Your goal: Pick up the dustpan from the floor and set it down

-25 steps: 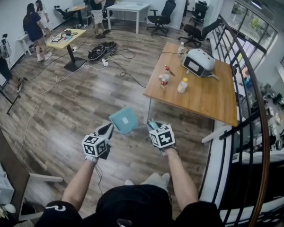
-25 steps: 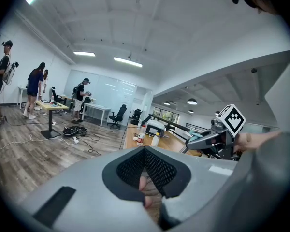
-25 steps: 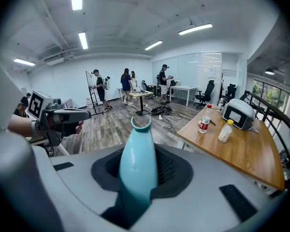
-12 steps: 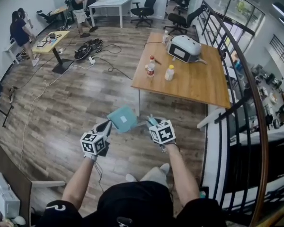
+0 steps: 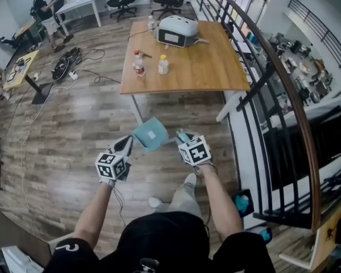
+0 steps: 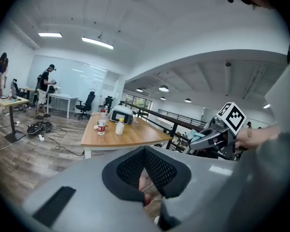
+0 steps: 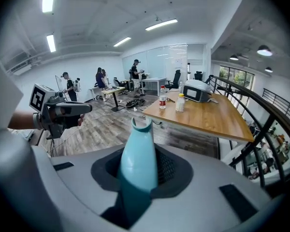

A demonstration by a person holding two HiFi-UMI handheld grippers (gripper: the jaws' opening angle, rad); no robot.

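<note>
My right gripper (image 5: 183, 137) is clamped on the teal handle (image 7: 137, 158), which I judge gives control for set-down. The dustpan (image 5: 150, 134) hangs above the wooden floor (image 5: 91, 124), near the table (image 5: 187, 67). My left gripper (image 5: 126, 145) is closed and empty, just beside the pan.

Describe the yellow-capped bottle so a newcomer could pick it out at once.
Find the wooden table beside the railing. Near its left edge in the head view, two bottles stand side by side. Take the white bottle with the yellow cap, not the red-capped bottle on its left.
</note>
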